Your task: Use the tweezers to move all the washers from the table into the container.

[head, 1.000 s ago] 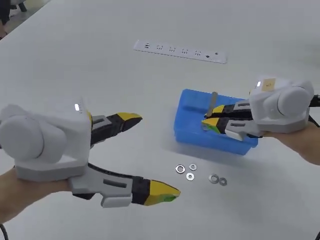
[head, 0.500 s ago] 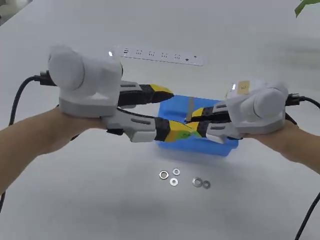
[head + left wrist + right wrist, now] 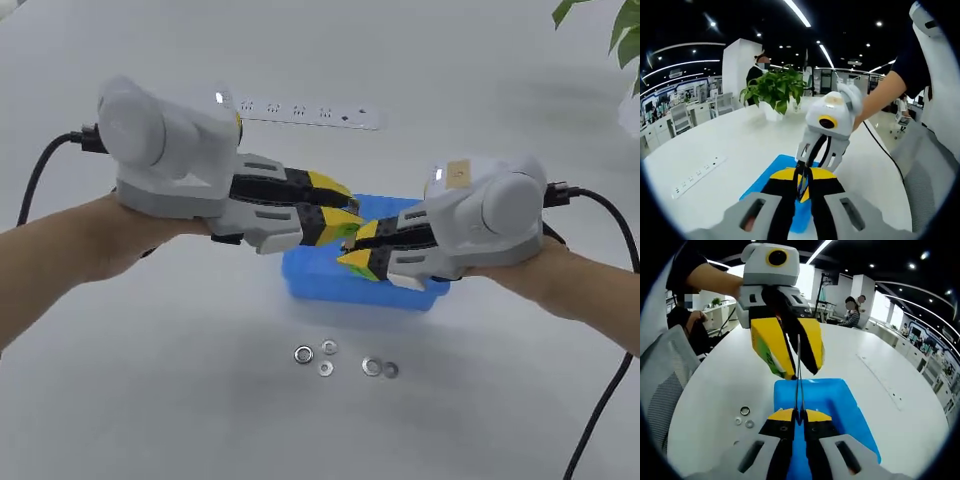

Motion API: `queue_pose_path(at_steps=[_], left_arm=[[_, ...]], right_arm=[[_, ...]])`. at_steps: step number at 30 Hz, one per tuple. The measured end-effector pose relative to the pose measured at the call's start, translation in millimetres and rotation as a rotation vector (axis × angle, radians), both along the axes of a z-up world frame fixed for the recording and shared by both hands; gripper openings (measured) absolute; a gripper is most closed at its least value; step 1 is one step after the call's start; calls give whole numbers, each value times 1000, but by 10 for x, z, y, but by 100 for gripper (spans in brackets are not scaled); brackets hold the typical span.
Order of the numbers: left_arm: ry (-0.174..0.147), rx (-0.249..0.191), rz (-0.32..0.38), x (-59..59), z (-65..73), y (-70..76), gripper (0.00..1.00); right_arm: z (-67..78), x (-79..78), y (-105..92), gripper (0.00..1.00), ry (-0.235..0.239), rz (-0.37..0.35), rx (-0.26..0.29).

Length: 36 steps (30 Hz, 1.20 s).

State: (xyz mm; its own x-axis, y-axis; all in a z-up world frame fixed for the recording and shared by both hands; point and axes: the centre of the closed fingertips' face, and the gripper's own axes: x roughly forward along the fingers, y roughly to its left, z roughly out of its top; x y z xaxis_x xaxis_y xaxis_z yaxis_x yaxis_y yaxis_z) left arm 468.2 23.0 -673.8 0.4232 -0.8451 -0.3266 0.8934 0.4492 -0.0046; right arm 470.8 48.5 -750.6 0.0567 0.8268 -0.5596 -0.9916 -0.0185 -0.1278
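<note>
Thin metal tweezers [image 3: 798, 365] run upward from my right gripper [image 3: 798, 415], which is shut on their lower end. My left gripper [image 3: 795, 374] faces it, its yellow jaws pressed in on the tweezers' far end. In the head view the left gripper [image 3: 352, 212] and right gripper [image 3: 350, 252] meet tip to tip above the blue container [image 3: 320, 285]. Several washers [image 3: 303, 354] lie on the white table in front of the container, and some washers [image 3: 744, 411] show to its left. In the left gripper view the left gripper [image 3: 803, 182] is narrowed on a thin strip.
A white power strip [image 3: 300, 110] lies behind the container. A potted plant [image 3: 775, 90] stands further along the table. Cables trail from both grippers. People sit at desks in the background.
My left gripper swung up from the lower left to meet the right one above the container, and its jaws narrowed onto the tweezers. The head camera shifted.
</note>
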Motion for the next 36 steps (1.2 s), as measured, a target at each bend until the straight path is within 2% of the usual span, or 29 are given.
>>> queue_pose_path(at_steps=[3, 5, 9, 12, 14, 16, 18, 20, 24, 27, 30, 32, 36], left_arm=[[-21, 11, -29, -38, 10, -20, 8], [-23, 19, -37, -52, 9, -23, 7], [-85, 82, -33, -25, 8, -2, 6], [-93, 88, -27, -16, 27, -12, 5], [-104, 91, -14, 12, 48, -4, 5], [-112, 91, -3, 32, 73, 6, 5], [-121, 91, 6, 47, 104, 16, 5], [-128, 96, 14, 63, 137, 35, 5], [-142, 105, 22, 45, 198, 54, 5], [-152, 103, 25, -11, 258, 66, 5], [-163, 102, 24, -97, 320, 60, 5], [-172, 103, 24, -158, 352, 55, 5], [-182, 88, 37, -319, 420, 54, 5]], right_arm=[[11, -6, 1, 7, 2, 5, 1], [9, -12, -4, 7, 1, 11, -4], [-2, 12, -20, 8, -12, 0, -13], [16, 44, -22, 10, -23, -25, -19], [43, 67, -18, 11, -65, -22, -26], [66, 67, -16, 12, -64, -29, -19], [84, 73, -29, 19, -70, -41, -18], [114, 81, -62, 28, -99, -57, -20], [168, 70, -167, 32, -125, -91, -20], [242, 80, -289, 34, -159, -135, 8], [277, 62, -455, 37, -127, -211, 30], [304, 41, -530, 41, -131, -236, 42], [365, -49, -726, 47, -104, -321, 93]])
